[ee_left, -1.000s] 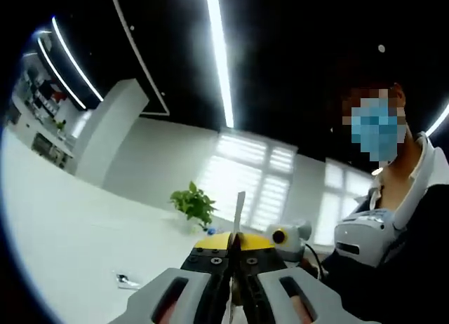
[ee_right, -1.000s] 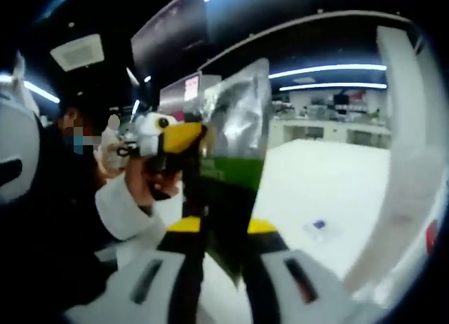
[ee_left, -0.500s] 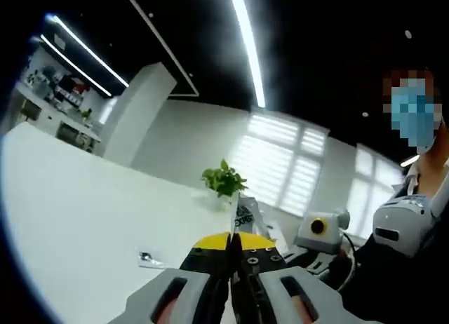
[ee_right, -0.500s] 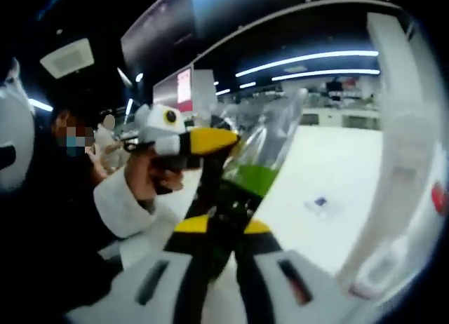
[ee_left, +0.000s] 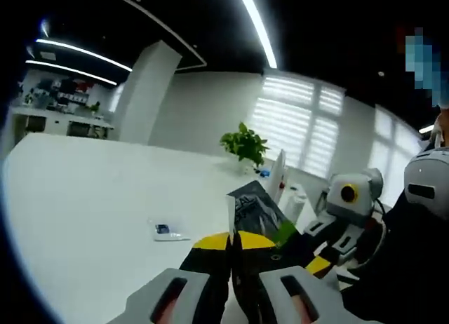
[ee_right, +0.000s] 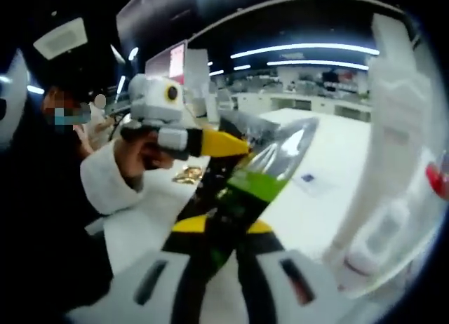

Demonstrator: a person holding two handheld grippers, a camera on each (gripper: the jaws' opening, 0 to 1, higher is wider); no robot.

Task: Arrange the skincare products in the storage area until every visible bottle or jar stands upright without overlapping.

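Observation:
A flat pouch (ee_right: 270, 166), silver on top with a green band and a dark lower part, is held in the air between both grippers. My right gripper (ee_right: 217, 226) is shut on its dark lower end. My left gripper (ee_right: 235, 145), held by a hand in a white sleeve, comes in from the left and pinches the upper edge. In the left gripper view my left gripper (ee_left: 231, 238) is shut on the pouch (ee_left: 254, 210), whose thin edge rises above the jaws. The right gripper (ee_left: 317, 265) grips it from the right. A tall white bottle (ee_right: 393, 163) stands close on the right.
A white table (ee_left: 84, 198) spreads out below. A small flat packet (ee_left: 167, 231) lies on it, and is also seen as the small packet (ee_right: 309, 178). White bottles (ee_left: 282, 178) and a potted plant (ee_left: 244, 143) stand at the far side. A person (ee_right: 49, 198) sits close on the left.
Both views have tipped down toward the table. The pouch has leaned over from nearly upright to slanting right, with both grippers staying shut on it.

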